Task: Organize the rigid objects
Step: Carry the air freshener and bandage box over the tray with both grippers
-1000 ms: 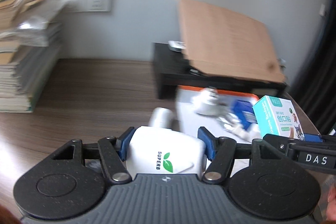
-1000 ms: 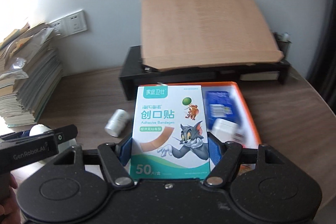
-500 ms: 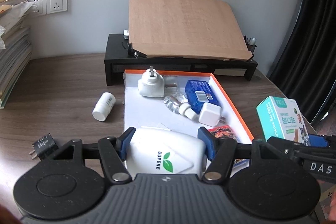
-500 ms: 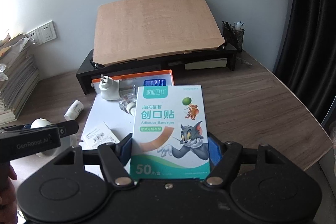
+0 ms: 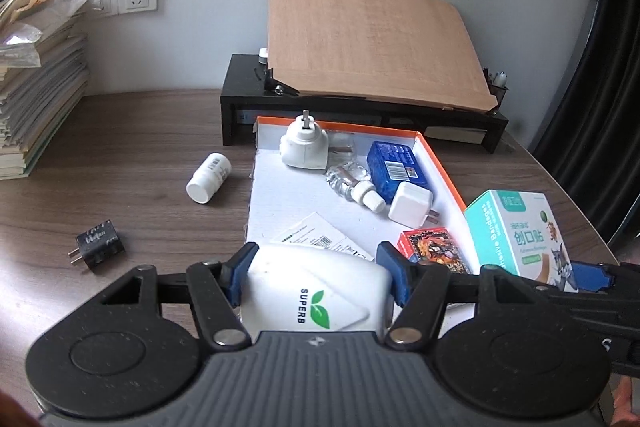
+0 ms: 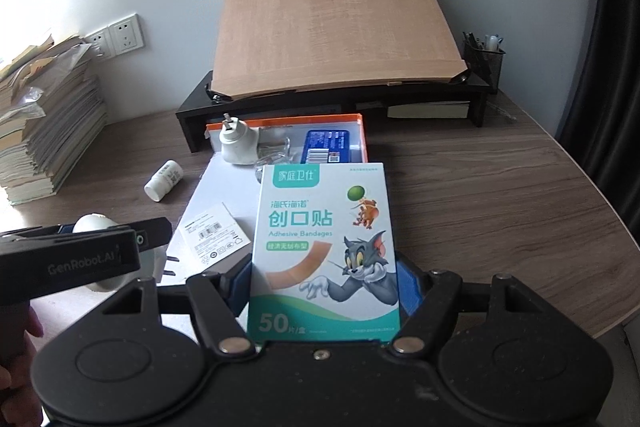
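My left gripper (image 5: 316,273) is shut on a white SUPERB plug-in device (image 5: 316,291), held over the near end of the orange-rimmed white tray (image 5: 440,157). My right gripper (image 6: 324,277) is shut on a teal adhesive bandage box (image 6: 324,247), also seen in the left wrist view (image 5: 516,235) at the tray's right side. In the tray lie a white plug adapter (image 5: 304,147), a clear small bottle (image 5: 352,183), a blue box (image 5: 394,165), a white charger (image 5: 410,207), a red card pack (image 5: 434,253) and a paper leaflet (image 5: 316,237).
On the wooden desk left of the tray lie a white pill bottle (image 5: 208,177) and a black plug adapter (image 5: 98,245). A black monitor stand (image 5: 360,107) with a tilted wooden board (image 5: 372,39) stands behind. A stack of books (image 5: 36,87) is at far left. A pen holder (image 6: 484,61) stands at back right.
Both grippers pulled back and up from the tray while keeping their objects. The view widened to show the whole tray, the pill bottle and the black adapter.
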### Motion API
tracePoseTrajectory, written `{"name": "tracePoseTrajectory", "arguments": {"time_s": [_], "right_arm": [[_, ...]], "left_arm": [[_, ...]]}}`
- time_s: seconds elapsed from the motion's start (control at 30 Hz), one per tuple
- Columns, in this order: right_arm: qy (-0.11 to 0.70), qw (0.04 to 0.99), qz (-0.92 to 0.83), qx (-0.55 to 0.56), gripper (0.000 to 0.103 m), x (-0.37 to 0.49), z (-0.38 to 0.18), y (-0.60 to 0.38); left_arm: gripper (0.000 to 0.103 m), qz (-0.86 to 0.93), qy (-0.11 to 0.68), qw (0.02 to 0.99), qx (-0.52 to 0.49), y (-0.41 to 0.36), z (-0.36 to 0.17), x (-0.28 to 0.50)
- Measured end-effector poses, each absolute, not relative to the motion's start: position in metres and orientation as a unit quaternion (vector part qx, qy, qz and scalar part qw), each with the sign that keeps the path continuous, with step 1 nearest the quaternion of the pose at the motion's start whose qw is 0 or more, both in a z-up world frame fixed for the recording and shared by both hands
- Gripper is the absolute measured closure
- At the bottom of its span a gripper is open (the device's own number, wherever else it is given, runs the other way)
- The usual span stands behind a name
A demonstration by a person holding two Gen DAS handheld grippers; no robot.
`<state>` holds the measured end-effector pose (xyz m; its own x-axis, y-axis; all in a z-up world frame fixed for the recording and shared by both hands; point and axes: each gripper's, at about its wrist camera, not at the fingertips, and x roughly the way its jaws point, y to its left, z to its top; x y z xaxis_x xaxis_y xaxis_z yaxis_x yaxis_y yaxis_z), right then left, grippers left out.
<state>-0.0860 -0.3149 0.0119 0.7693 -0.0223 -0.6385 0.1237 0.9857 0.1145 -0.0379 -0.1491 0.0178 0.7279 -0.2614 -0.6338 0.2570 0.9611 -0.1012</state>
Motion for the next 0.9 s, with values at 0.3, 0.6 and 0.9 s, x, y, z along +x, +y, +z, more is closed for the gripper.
{"name": "tracePoseTrajectory", "arguments": {"time_s": [0.3, 0.6, 0.9], "right_arm": [[0.338, 0.938, -0.021, 0.068, 0.019, -0.0876, 0.0125, -0.3118], [0.342, 0.937, -0.018, 0.071, 0.019, -0.0861, 0.0113, -0.3136], [0.349, 0.934, -0.014, 0.074, 0.019, -0.0802, 0.0068, -0.3130]], "left_arm": [[0.038, -0.130, 0.339, 0.932, -0.011, -0.1465, 0.0206, -0.0438], [0.038, -0.127, 0.340, 0.932, -0.009, -0.1429, 0.0183, -0.0445], [0.038, -0.128, 0.348, 0.929, -0.003, -0.1466, 0.0136, -0.0402]]}}
